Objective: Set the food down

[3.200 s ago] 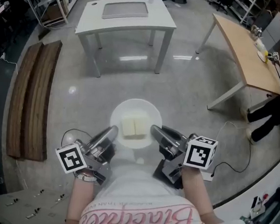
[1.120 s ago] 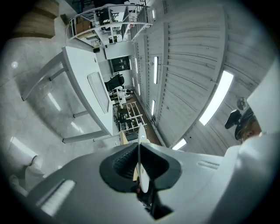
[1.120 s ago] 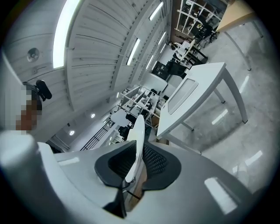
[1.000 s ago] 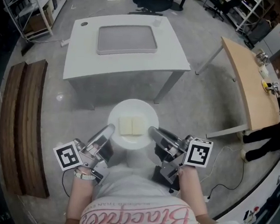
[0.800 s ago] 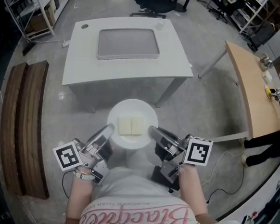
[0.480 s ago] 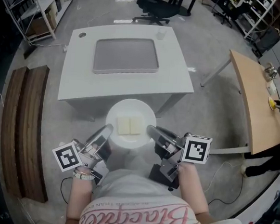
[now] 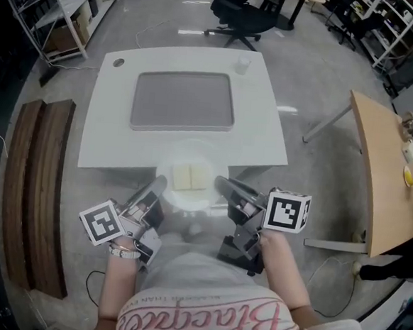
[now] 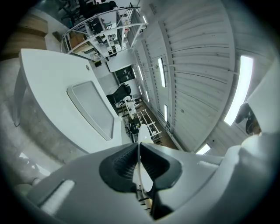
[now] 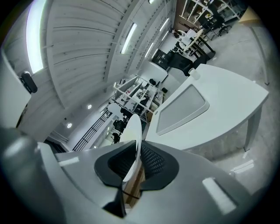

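Observation:
A white plate [image 7: 182, 199] carries two pale square food pieces [image 7: 190, 176] and hangs over the near edge of a white table [image 7: 259, 129]. My left gripper [image 7: 156, 184] is shut on the plate's left rim, and my right gripper [image 7: 222, 184] is shut on its right rim. In the left gripper view the rim [image 8: 142, 131] runs edge-on between the dark pads [image 8: 120, 168]; these jaws have just been opening a little, with the rim still between them. The right gripper view shows the rim [image 9: 132, 127] pinched the same way. A grey tray [image 7: 184, 100] lies on the table beyond the plate.
A small cup [image 7: 243, 65] stands at the table's far right corner. A wooden bench [image 7: 34, 183] lies on the floor to the left, and a wood-topped table [image 7: 384, 175] stands to the right. An office chair [image 7: 236, 13] and shelving [image 7: 63, 0] are beyond the table.
Both grippers have carried the plate forward. The white table with the grey tray has come closer, and the plate now overlaps its near edge instead of hanging over the floor.

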`<state>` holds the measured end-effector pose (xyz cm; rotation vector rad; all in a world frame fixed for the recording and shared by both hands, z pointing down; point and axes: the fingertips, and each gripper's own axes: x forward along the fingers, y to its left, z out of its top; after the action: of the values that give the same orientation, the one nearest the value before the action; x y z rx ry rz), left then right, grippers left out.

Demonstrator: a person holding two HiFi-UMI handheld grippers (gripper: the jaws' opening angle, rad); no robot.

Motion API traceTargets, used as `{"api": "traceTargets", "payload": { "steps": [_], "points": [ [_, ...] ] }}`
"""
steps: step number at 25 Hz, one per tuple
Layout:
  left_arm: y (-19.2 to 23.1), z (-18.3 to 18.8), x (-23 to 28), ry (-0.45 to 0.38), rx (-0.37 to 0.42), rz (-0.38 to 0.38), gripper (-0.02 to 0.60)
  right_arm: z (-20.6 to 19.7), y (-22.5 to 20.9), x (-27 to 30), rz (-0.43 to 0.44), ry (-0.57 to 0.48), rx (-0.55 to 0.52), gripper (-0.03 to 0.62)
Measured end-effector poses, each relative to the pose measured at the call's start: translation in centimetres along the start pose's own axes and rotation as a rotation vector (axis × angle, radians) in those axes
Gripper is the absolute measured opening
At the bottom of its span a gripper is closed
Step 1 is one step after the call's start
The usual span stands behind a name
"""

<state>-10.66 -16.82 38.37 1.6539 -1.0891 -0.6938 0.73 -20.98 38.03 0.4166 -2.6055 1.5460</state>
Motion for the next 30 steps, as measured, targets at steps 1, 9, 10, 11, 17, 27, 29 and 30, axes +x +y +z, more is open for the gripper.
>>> {"api": "traceTargets", "payload": {
  "steps": [1,9,10,11,17,27,29,30],
  "points": [
    [0.2,0.3,0.4,-0.002,-0.007,0.005,0.021,0.3,-0.3,0.3,-0.001,0.001,0.009,0.035],
    [2.5,3.4,3.6,0.011,0.002,0.033,0.026,3.5,-2.4,3.0,-0.052,0.013,0.001,0.035],
    [3.0,3.9,4.2,0.015,0.001,0.038,0.027,4.0,-2.8,3.5,-0.063,0.013,0.000,0.035],
    [3.4,4.3,4.8,0.019,0.002,0.045,0.028,4.4,-3.2,3.9,-0.075,0.013,0.003,0.035],
    [6.7,7.5,8.6,0.066,0.079,0.121,0.038,7.4,-6.7,6.9,-0.164,0.015,0.016,0.038],
    [14.9,12.8,14.2,0.172,0.185,0.318,0.060,11.5,-13.3,14.2,-0.325,0.082,-0.072,0.057],
    [16.4,13.2,14.9,0.208,0.205,0.361,0.063,11.6,-14.8,15.2,-0.376,0.104,-0.080,0.064],
    [17.0,13.4,15.2,0.223,0.211,0.379,0.063,11.6,-15.4,15.7,-0.400,0.115,-0.082,0.067]
  ]
}}
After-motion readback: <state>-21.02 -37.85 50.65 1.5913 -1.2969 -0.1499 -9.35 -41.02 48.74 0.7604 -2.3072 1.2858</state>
